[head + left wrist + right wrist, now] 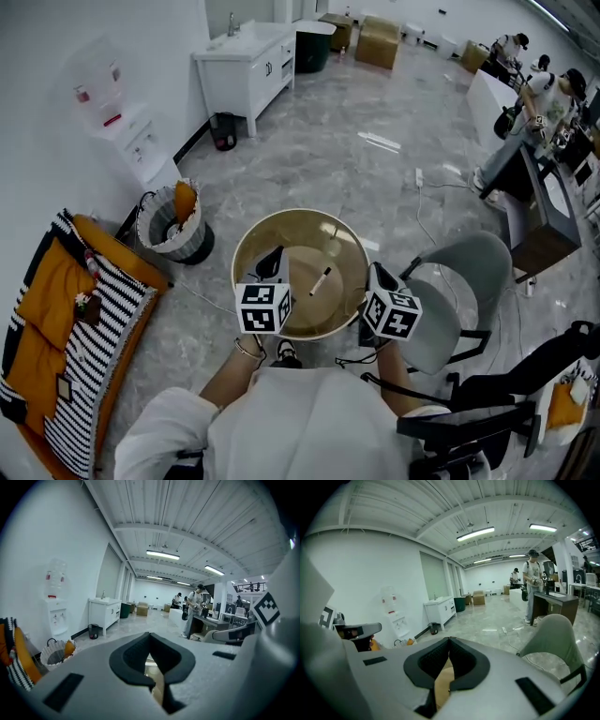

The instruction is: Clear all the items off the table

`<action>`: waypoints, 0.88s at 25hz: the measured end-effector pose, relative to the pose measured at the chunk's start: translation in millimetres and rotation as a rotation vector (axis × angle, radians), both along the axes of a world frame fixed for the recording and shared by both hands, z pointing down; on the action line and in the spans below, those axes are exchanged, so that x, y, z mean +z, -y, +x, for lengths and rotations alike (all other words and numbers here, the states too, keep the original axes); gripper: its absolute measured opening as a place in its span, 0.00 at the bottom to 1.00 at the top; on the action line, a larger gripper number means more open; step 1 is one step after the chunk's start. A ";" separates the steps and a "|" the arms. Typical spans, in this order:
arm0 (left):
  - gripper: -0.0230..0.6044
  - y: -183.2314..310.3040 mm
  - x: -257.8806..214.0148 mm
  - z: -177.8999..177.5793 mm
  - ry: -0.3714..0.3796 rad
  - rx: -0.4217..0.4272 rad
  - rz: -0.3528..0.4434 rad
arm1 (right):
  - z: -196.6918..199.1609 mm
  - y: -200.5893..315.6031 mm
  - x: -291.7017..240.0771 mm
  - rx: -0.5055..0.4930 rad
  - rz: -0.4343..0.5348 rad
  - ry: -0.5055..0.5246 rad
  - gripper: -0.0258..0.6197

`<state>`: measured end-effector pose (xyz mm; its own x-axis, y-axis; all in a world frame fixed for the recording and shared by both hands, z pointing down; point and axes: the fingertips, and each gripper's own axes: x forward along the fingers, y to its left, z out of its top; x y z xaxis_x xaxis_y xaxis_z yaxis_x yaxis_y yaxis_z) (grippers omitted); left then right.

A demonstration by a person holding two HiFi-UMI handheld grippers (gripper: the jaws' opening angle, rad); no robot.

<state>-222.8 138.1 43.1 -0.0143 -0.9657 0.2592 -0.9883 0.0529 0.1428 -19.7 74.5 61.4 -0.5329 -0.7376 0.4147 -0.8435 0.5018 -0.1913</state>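
while two hand-held grippers [273, 261] [373, 274] hover closed, one pen [320, 280] tops one table [298, 228].

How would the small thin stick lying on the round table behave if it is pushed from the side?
The stick looks thin and straight, so it is probably stiff and light. It seems round like a pen, so a sideways push may roll it. The round table looks smooth and glossy, so it could also slide easily.
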 end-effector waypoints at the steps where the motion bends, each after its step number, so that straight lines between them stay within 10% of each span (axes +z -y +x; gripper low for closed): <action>1: 0.05 9.3 1.2 -4.1 0.002 0.003 -0.005 | -2.5 9.8 1.4 0.008 -0.005 0.002 0.08; 22: 0.05 101.2 54.1 -20.1 -0.023 -0.070 -0.166 | -35.3 138.0 55.6 -0.070 -0.131 -0.011 0.08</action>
